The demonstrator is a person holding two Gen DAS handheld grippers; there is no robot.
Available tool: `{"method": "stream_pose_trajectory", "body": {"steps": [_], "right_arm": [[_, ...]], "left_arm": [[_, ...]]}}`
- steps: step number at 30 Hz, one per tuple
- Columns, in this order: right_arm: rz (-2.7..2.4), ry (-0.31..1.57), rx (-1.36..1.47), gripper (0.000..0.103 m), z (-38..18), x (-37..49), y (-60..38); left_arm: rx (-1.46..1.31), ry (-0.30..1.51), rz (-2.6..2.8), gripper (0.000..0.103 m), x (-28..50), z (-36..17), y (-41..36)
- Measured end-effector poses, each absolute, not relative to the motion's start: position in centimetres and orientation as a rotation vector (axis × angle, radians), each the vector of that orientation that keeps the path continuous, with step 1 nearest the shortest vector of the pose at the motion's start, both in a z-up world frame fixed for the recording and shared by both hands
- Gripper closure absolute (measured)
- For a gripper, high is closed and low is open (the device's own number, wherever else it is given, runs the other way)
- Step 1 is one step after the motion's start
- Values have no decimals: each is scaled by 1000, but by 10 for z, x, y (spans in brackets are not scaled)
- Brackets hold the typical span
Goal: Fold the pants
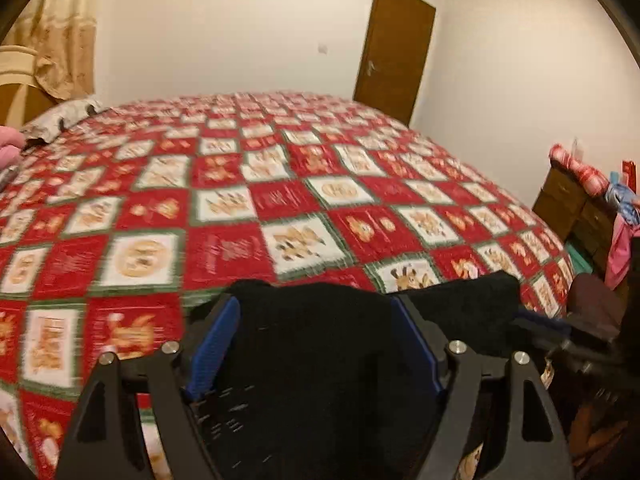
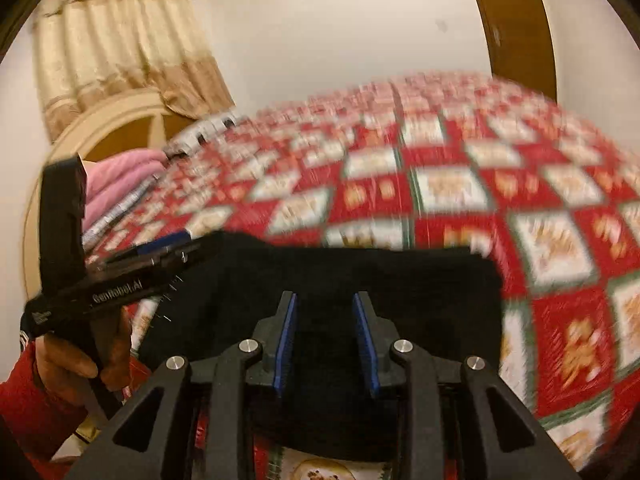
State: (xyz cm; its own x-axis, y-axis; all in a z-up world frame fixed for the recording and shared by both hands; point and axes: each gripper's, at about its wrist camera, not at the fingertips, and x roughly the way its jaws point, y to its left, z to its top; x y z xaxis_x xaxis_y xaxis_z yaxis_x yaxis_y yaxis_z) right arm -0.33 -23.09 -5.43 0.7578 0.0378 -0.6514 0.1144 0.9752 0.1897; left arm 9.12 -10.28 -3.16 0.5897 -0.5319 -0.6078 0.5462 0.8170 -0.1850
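The black pants are a dark folded bundle at the near edge of the bed, also in the right wrist view. My left gripper has its blue-padded jaws wide apart with the black fabric lying between them. It also shows from the side in the right wrist view, at the bundle's left end. My right gripper has its jaws partly apart, with the pants between and under them. Both views are blurred.
The bed carries a red, white and green checked quilt. Pink folded cloth and a pillow lie by the headboard. A wooden dresser with clutter stands right of the bed. A brown door is behind.
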Motion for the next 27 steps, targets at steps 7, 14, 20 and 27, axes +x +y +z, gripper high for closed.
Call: {"method": "stream_pose_trajectory", "body": {"steps": [7, 14, 20, 27], "right_arm": [[-33, 749, 334, 72, -71, -8, -251], [143, 677, 197, 43, -13, 22, -210], [439, 833, 58, 39, -10, 114, -139], [529, 1047, -258, 61, -50, 186, -72]], "left_arm": [[24, 777, -611, 20, 92, -55, -110], [-185, 744, -519, 6, 67, -49, -30], [-211, 862, -511, 8, 66, -84, -34], [-197, 846, -610, 38, 59, -87, -44]]}}
